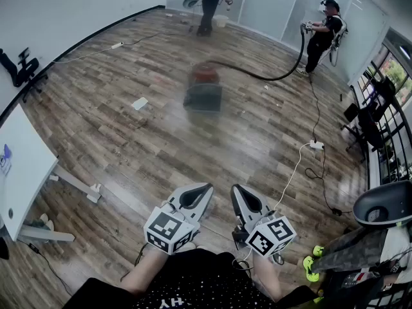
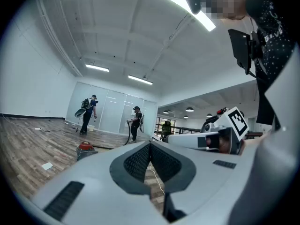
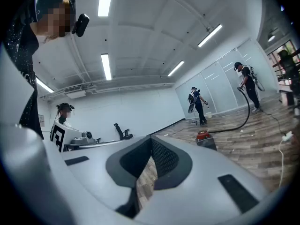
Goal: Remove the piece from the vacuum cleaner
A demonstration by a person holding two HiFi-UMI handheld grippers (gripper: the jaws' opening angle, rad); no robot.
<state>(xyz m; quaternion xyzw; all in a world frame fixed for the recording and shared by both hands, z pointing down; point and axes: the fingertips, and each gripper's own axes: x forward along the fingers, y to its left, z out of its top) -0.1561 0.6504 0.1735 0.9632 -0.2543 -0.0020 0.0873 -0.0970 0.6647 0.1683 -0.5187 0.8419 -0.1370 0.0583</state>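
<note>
Office floor: a blurred, red-topped vacuum cleaner [image 1: 205, 90] sits mid-room on wood planks. A black hose [image 1: 270, 78] runs from it, right & beyond, to a person [image 1: 325, 34] holding the far end. A 2nd person [image 1: 210, 2] stands behind the vac. A scrap of paper [image 1: 140, 103] lies left of it, a power strip [image 1: 315, 145] front-right. Well in front of the vac, the left gripper [image 1: 205, 189] & right gripper [image 1: 237, 190] point toward it, jaws together, nothing held.
</note>
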